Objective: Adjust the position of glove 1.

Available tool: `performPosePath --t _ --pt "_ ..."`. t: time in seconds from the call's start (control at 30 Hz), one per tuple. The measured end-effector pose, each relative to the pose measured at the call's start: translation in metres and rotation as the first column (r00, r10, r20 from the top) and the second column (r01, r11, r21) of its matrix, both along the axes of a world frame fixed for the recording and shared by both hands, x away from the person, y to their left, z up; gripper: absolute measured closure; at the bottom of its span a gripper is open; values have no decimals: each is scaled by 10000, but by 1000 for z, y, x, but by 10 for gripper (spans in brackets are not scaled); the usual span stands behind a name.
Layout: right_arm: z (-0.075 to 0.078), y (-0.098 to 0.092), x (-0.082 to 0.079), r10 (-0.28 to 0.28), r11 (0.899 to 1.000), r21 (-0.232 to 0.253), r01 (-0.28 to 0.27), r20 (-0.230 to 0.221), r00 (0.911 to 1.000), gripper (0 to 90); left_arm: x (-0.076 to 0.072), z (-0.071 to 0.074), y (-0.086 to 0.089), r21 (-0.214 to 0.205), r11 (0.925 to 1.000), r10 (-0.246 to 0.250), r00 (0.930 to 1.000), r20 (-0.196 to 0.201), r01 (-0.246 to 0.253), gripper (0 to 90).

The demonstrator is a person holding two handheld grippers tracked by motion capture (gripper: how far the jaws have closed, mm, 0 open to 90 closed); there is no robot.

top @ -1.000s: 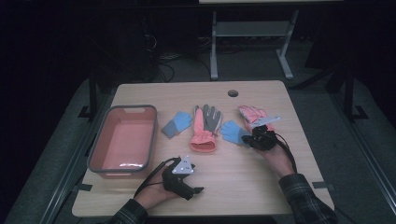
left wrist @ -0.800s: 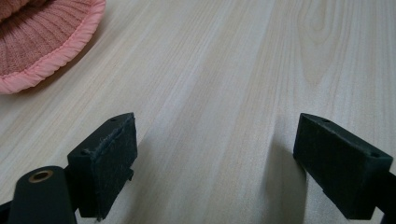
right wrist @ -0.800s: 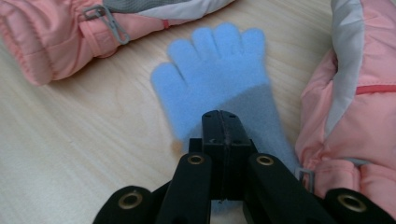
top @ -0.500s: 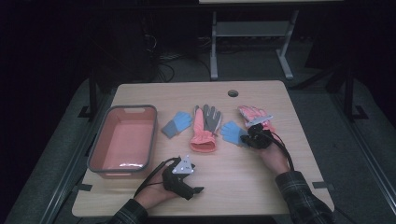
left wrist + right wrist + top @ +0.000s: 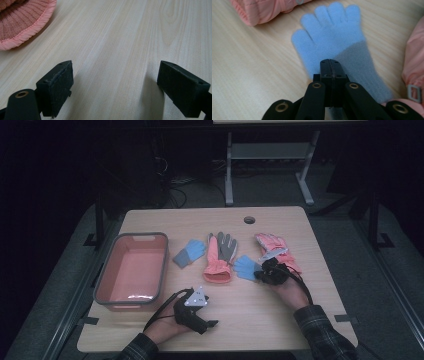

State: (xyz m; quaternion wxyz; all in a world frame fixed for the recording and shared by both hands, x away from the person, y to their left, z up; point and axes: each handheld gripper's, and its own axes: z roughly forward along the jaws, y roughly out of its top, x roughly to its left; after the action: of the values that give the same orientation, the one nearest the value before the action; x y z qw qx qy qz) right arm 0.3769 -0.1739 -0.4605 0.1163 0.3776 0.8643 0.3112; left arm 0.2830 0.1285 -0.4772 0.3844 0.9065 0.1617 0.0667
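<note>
On the wooden table (image 5: pixel 280 320), a red bin (image 5: pixel 131 269) sits by the left edge. The right gripper (image 5: pixel 331 65), jaws pressed together, pinches the small blue glove (image 5: pixel 332 37) lying near the table's middle; the step looks like a pickup, calling for a lift toward the bin. The left gripper (image 5: pixel 117 85) rests spread near the front edge.

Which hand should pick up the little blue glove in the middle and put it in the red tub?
The right gripper, I think. Its fingers are shut right over the blue glove, seemingly pinching its edge. The left gripper is open over bare table, though nearer the red tub.
</note>
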Motion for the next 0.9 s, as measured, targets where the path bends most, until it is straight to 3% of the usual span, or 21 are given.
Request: performPosePath --t 0.9 --pt "3 2 -54 1019 9947 195 -1009 -556 9932 898 0 0 0 -83 10000 47 10000 -38 -47 127"
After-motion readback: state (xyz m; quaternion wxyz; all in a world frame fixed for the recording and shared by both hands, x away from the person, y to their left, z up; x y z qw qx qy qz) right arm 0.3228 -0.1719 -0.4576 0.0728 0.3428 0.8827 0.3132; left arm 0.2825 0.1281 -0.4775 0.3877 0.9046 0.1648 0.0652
